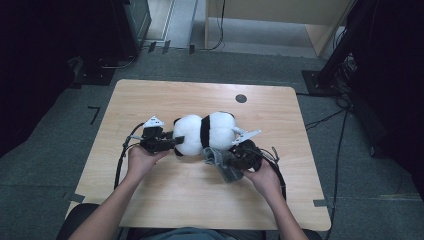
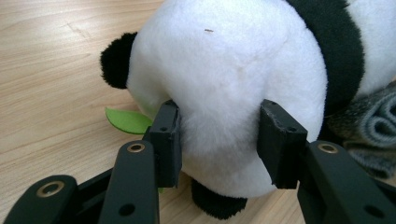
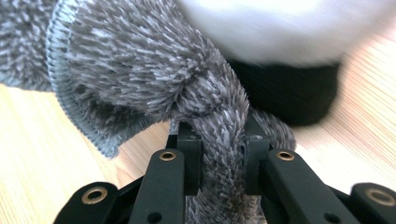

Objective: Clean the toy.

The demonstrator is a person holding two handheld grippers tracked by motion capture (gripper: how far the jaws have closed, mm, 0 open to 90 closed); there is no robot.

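A black-and-white plush panda (image 1: 205, 131) lies on its side in the middle of the wooden table (image 1: 165, 100). My left gripper (image 1: 175, 142) is shut on the panda's white head (image 2: 219, 93), its pads pressing into the plush from both sides. A green leaf (image 2: 127, 120) pokes out from under the head. My right gripper (image 1: 234, 159) is shut on a fuzzy grey cloth (image 3: 154, 70), a bunched fold of it pinched between the jaws. The grey cloth (image 1: 222, 162) hangs against the panda's body at its near side.
A dark round hole (image 1: 241, 98) sits near the table's far edge. Cables (image 1: 325, 120) trail over the floor at the right, by a dark stand (image 1: 340, 55). A person's forearms come in from the table's near edge.
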